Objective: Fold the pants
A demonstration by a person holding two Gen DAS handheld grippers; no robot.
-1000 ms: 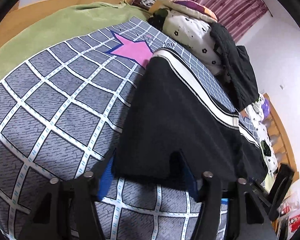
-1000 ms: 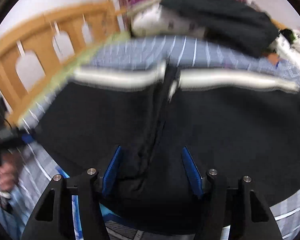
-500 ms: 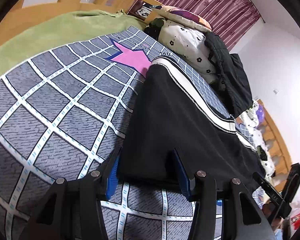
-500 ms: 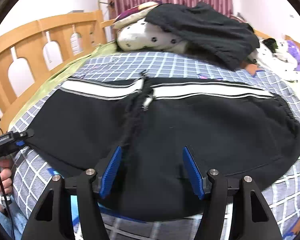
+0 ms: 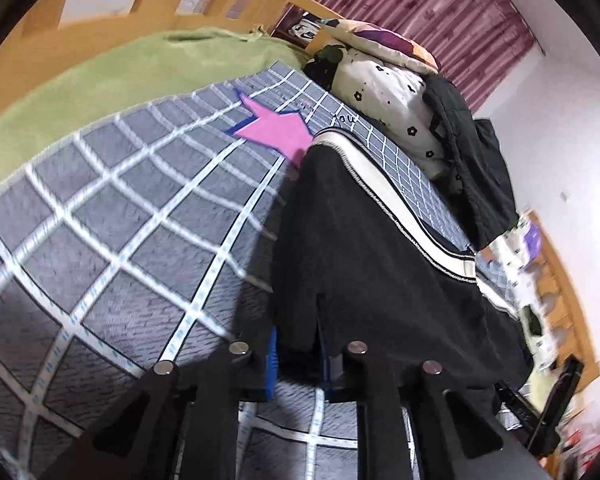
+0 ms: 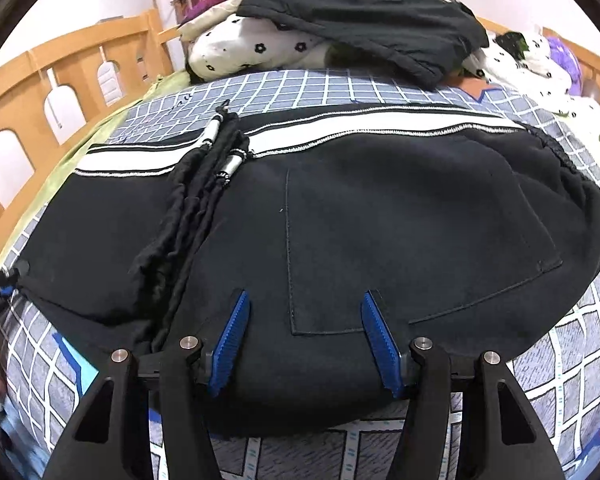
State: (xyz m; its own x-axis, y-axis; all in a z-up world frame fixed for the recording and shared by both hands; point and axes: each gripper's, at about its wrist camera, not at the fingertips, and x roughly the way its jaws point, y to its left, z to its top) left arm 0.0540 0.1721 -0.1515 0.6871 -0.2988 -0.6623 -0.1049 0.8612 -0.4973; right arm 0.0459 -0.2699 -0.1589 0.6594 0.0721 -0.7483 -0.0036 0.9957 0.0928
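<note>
Black pants [image 6: 380, 220] with a white side stripe [image 6: 360, 124] lie flat across the checked bed sheet [image 6: 300, 88], drawstrings [image 6: 204, 184] bunched at the left. My left gripper [image 5: 300, 360] is shut on the near edge of the pants [image 5: 360, 260], and the cloth is pinched between its blue pads [image 5: 273, 356]. My right gripper [image 6: 306, 340] hovers over the near hem beside a sewn pocket. Its jaws are closing, the blue pads [image 6: 230, 340] still stand apart, and cloth lies between them. The left gripper's tip [image 6: 0, 280] shows at the pants' far left corner.
A flowered pillow [image 6: 252, 48] and a dark garment pile [image 6: 360, 12] lie beyond the pants. A wooden bed rail [image 6: 60, 72] and a green blanket [image 5: 120, 76] run along the left. A pink star [image 5: 276, 128] is printed on the sheet.
The left jaws have closed onto the pants' edge. The right gripper has moved to the right along the hem, away from the drawstrings, and its view has sharpened.
</note>
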